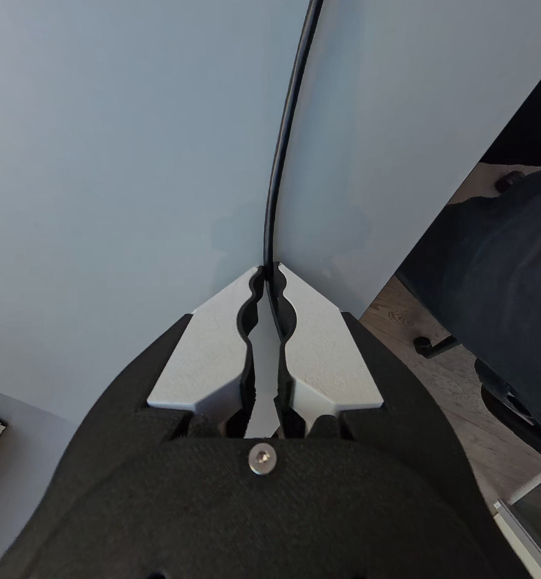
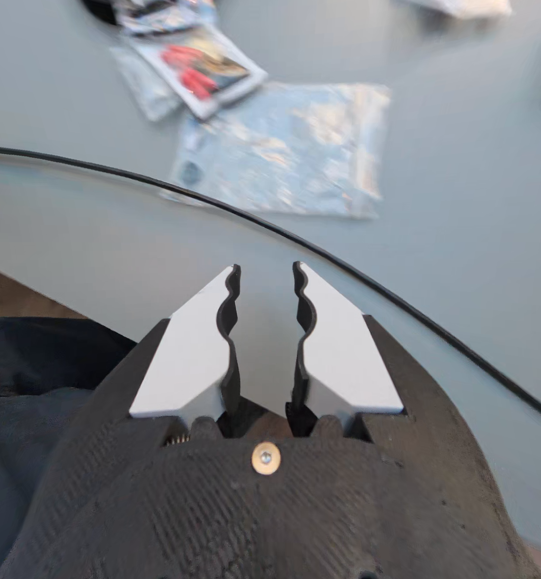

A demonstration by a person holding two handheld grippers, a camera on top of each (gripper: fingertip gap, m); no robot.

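Note:
My left gripper [image 1: 268,270] is shut on a thin black cable [image 1: 283,141]. The cable runs from between the jaws up and away over a pale grey table [image 1: 122,141] and out of the top of the left wrist view. My right gripper [image 2: 266,266] is open and empty, just above the table near its edge. The same kind of black cable [image 2: 262,223] crosses the right wrist view from far left to lower right, passing a short way beyond my right fingertips without touching them.
On the table [image 2: 450,156] beyond the cable lie a clear plastic bag [image 2: 281,150], a small packet with red parts [image 2: 203,70] and more bags, all blurred. Dark clothing [image 1: 507,282] of a person and wooden floor [image 1: 403,344] show past the table edge.

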